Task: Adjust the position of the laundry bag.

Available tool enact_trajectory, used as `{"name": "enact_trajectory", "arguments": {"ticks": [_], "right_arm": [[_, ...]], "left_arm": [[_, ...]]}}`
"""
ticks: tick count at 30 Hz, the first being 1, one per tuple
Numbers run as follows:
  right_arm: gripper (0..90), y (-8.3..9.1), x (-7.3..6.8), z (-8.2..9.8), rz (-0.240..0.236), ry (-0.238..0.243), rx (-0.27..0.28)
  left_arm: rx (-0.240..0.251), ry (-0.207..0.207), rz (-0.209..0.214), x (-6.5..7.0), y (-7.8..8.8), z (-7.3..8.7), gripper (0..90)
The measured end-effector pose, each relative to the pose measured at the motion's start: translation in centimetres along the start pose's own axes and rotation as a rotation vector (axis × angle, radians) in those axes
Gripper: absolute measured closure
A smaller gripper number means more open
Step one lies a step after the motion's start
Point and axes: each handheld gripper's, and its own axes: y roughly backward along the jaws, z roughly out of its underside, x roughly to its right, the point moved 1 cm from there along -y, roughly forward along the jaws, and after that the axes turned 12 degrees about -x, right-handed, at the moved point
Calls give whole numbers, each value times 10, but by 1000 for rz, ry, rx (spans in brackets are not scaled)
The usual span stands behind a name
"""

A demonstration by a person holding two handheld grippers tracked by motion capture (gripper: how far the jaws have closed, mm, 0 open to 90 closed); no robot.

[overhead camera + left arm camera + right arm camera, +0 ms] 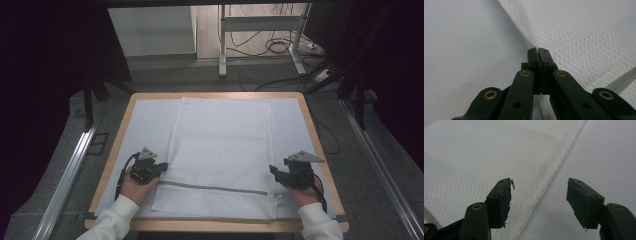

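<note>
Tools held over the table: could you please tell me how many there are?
2. The left tool sits shut at the left edge of the white mesh bag, near its grey zipper. The right tool stands open at the bag's right edge.

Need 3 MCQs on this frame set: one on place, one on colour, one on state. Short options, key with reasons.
1. Where does the grey zipper strip run on the white mesh laundry bag?
A. along the far edge
B. across the bag near the person's edge
C. down the middle lengthwise

2. What colour is the sheet covering the wooden-rimmed table?
A. pale blue-white
B. red
C. black

3. How do the jaws of the right gripper stand?
A. shut on the zipper
B. shut on nothing
C. open, astride the bag's side edge

Key: 1 B, the high view shows the strip crossing near the bottom. 2 A, pale sheet beside the bag. 3 C, the right gripper view shows a wide gap over the hem.
</note>
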Motion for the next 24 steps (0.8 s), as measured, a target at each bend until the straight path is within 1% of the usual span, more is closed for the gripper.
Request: {"name": "enact_trajectory", "arguments": {"ticks": [2,5,7,8,9,11,14,16,17,18,19,21,24], "right_arm": [[392,-7,-3,-5,-6,13,-36],[412,-19,-8,-11,0,23,-91],[409,-22,-11,-12,21,25,-114],[409,-22,-11,-12,21,25,-114],[397,-21,-14,-12,34,30,-125],[373,-20,-15,-10,35,17,-131],[358,-21,-17,-5,28,-3,-161],[358,-23,-17,-3,21,-19,-184],[369,-23,-17,-3,26,-17,-180],[387,-23,-17,-3,27,-15,-182],[430,-23,-17,-3,33,-5,-184],[507,-24,-19,-4,61,27,-182],[675,-25,-22,-6,46,51,-185]], "left_arm": [[2,0,-1,0,0,0,900],[1,2,0,0,0,0,900],[3,2,1,0,0,1,900],[3,2,1,0,0,1,900],[3,-1,0,0,0,1,900],[4,0,1,0,1,1,900],[4,-1,1,0,0,1,900],[2,-2,0,1,0,1,900],[2,-3,-1,1,0,1,900],[1,-4,-2,1,0,1,900],[0,-3,1,1,-1,1,900],[-2,-4,1,1,-1,1,900],[-2,-4,1,1,-1,1,900]]}}
